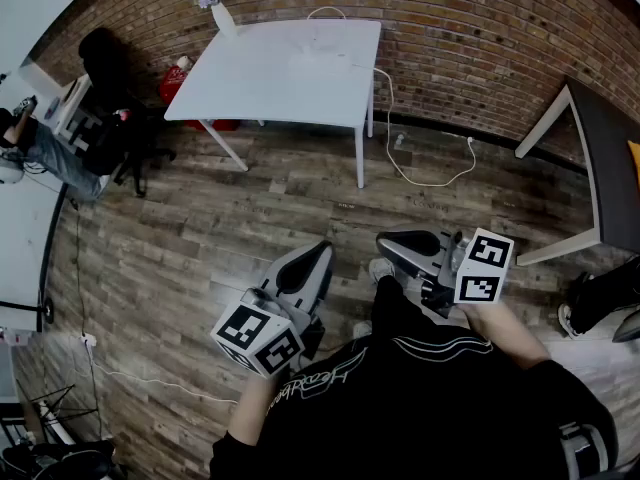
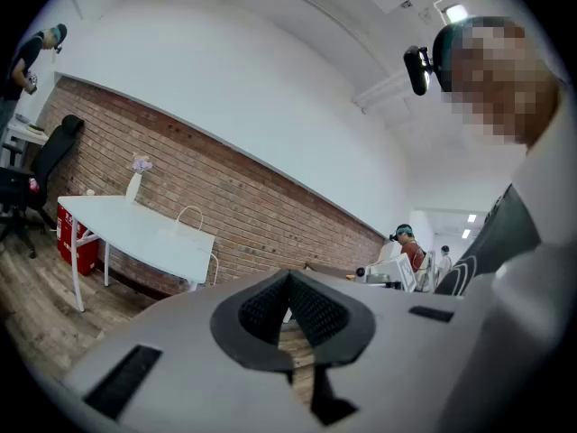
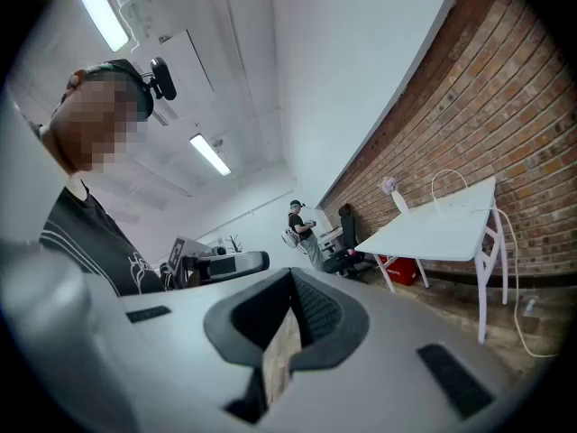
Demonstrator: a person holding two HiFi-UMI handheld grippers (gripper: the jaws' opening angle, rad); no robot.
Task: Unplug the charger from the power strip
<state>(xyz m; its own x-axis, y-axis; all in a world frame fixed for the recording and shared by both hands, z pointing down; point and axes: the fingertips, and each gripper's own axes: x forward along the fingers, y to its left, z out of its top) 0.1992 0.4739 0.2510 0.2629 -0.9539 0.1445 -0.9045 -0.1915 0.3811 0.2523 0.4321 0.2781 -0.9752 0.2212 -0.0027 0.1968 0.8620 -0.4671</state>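
- The white table [image 1: 250, 88] at twelve o'clock is judged to need approaching first, and the jaws are best spread only once near
- The left gripper [image 1: 308, 260] and right gripper [image 1: 398, 244] are seen pressed together, empty
- The power strip [image 1: 322, 61] is taken for a pale shape on the tabletop; the charger is too small to tell, and a white cable [image 1: 420, 176] is trailed to the floor at one o'clock

The person holds a gripper in each hand, low in front of the body. The left gripper [image 1: 316, 253] points ahead and a little down. Its jaws are pressed together with nothing between them. The right gripper [image 1: 386, 241] lies level and points across toward the left one. Its jaws are closed tight too, and empty. The left arm [image 1: 247, 420] and the right arm [image 1: 508, 336] are bent.
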